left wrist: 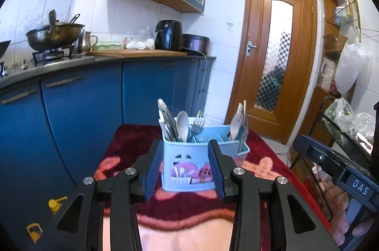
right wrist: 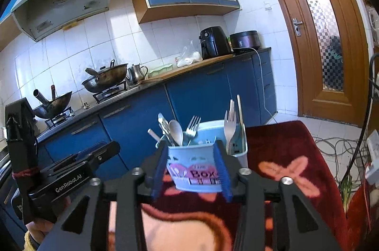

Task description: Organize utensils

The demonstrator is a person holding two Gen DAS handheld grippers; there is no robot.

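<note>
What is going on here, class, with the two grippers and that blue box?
A person holds a gripper in each hand over a red patterned cloth. Both the left gripper and right gripper point at a light blue utensil caddy, their fingers apart and gripping nothing. Spoons and forks already stand upright in the caddy's compartments.

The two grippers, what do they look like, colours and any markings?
Both are black, angular frames with silver round bolts and blue ribbed pads on the fingers. The left gripper bears white "GenRobot.AI" lettering on its body in the right wrist view; the right gripper shows "DAS". A yellow sleeve shows under the left one.
</note>
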